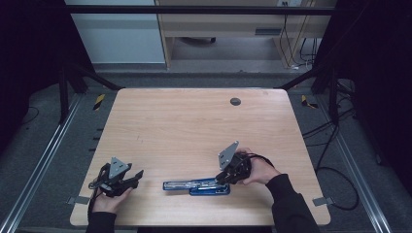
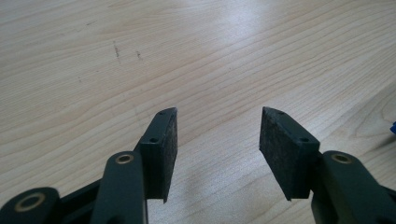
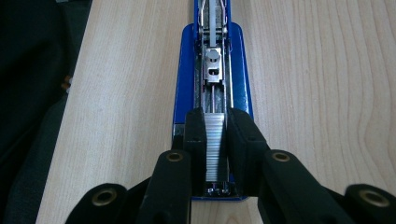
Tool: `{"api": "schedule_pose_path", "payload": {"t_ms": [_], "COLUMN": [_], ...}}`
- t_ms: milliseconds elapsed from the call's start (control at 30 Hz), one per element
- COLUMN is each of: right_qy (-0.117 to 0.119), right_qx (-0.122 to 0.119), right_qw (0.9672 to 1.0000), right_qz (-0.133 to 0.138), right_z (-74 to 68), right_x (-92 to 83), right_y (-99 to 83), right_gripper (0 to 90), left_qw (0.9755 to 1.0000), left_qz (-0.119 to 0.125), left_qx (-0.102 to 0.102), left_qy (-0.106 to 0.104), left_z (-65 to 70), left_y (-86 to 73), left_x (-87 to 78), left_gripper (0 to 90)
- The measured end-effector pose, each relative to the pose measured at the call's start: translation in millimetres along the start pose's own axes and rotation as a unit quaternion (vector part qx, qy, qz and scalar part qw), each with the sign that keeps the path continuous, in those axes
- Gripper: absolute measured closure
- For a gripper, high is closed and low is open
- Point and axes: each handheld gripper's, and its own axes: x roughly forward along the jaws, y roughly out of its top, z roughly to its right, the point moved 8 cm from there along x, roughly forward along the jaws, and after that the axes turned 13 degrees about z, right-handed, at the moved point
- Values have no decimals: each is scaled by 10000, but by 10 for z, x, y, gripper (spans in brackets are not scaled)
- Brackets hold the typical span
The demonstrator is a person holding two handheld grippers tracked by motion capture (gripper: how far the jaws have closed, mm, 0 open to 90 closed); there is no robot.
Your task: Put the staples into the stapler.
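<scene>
Staples (image 3: 215, 140) sit clenched in the right claw (image 3: 215, 135) over the opened stapler (image 1: 197, 185); left claw (image 2: 217, 140) gapes, released.

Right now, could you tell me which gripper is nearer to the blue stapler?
Right. The right gripper is at the stapler, jaws shut on its staples; the left gripper rests apart, open, to its left.
</scene>
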Motion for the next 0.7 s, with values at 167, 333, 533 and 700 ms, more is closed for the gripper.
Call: {"api": "schedule_pose_path", "payload": {"t_ms": [167,333,533,700], "right_qy": [-44,-89,-271,-661], "right_qx": [21,108,232,423], "right_qw": [10000,9999,9993,9962], "right_qz": [-43,-51,113,372], "right_z": [-5,-8,18,58], "right_x": [12,0,-55,-120], "right_y": [-10,-18,40,95], "right_gripper": [781,732,738,746], "left_qw": [10000,10000,10000,10000], "left_qz": [1,4,16,24], "left_qx": [-1,-2,-12,-2], "left_qy": [-1,-4,-11,-55], "left_z": [-1,2,5,19], "left_y": [0,2,6,14], "left_x": [-1,0,-4,-10], "left_gripper": [469,469,469,476]}}
